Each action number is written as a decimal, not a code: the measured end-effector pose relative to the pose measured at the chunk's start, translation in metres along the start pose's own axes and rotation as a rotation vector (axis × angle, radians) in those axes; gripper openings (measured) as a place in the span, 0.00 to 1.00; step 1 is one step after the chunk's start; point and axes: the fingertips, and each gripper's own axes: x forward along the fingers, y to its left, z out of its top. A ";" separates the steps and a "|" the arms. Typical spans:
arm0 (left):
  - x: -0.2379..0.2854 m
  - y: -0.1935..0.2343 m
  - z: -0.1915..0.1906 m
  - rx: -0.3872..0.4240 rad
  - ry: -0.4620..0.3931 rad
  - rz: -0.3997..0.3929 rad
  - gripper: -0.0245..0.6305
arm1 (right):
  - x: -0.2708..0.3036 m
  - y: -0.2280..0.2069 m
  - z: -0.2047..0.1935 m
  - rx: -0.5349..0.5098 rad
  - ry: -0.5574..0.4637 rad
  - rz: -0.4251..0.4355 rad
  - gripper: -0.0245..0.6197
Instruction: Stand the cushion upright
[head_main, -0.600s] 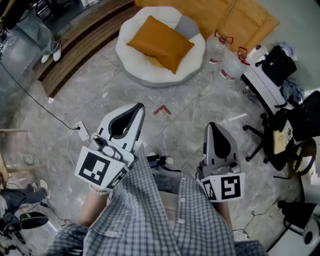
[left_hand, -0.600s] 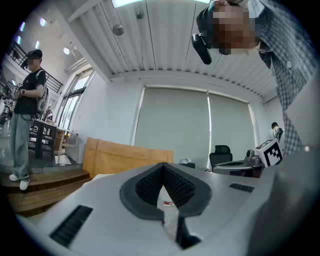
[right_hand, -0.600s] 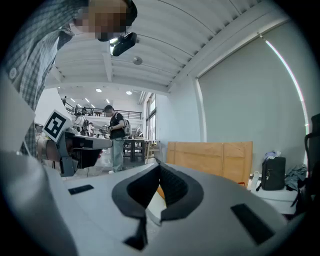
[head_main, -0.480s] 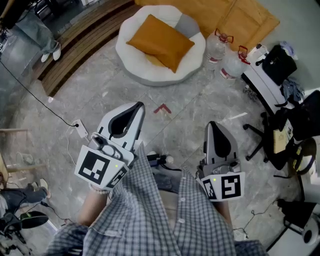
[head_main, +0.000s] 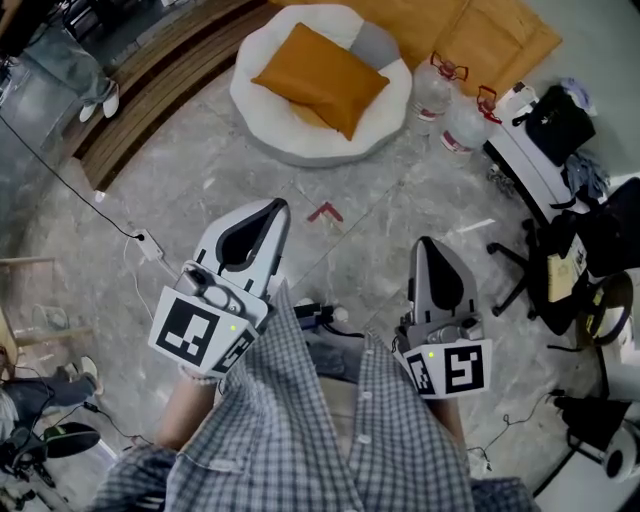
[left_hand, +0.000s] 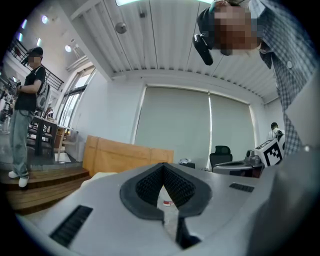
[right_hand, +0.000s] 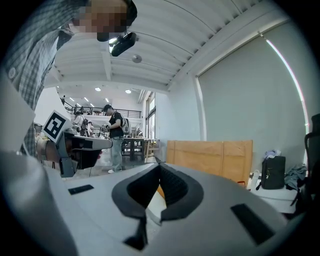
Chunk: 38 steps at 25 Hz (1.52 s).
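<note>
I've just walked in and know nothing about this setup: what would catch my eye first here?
The orange cushion stands out, lying flat on a round white floor seat at the top of the head view. Nearer the person, the left hand-held gripper and right hand-held gripper hover over the grey floor, both shut and empty.

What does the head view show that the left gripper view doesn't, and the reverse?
Head view only: the orange cushion lying flat on the white round seat, and a red floor mark.
Left gripper view only: the slatted ceiling and the grey window blinds.
Both: the left gripper, shut with nothing held, the wooden panels behind the seat, and a bystander in jeans by the wooden steps.
</note>
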 end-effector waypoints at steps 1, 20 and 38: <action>0.000 0.001 0.000 -0.001 0.001 -0.001 0.05 | 0.001 0.000 0.001 0.002 -0.005 -0.004 0.05; -0.014 0.041 0.000 -0.005 -0.011 -0.020 0.05 | 0.002 0.016 0.006 -0.033 -0.037 -0.094 0.05; 0.040 0.052 0.009 0.018 -0.022 0.026 0.05 | 0.049 -0.039 0.011 -0.053 -0.060 -0.064 0.05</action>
